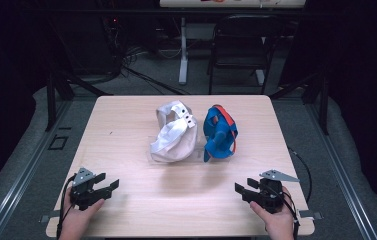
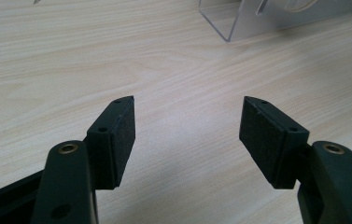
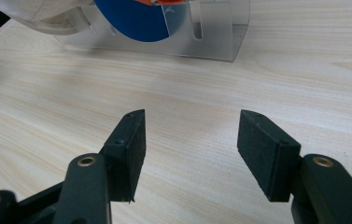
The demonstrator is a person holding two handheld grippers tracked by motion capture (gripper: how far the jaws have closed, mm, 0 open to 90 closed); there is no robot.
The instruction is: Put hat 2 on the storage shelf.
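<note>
A white cap and a blue cap with orange trim sit side by side on a clear plastic stand in the middle of the wooden table. My left gripper rests near the front left edge, open and empty, well short of the caps. My right gripper rests near the front right edge, also open and empty. In the left gripper view its jaws frame bare wood, with the stand's corner ahead. In the right gripper view its jaws face the stand and the blue cap.
A dark folding chair and a white table leg stand behind the table on the grey floor. Cables lie on the floor at the back left. Metal rails run along both sides of the table.
</note>
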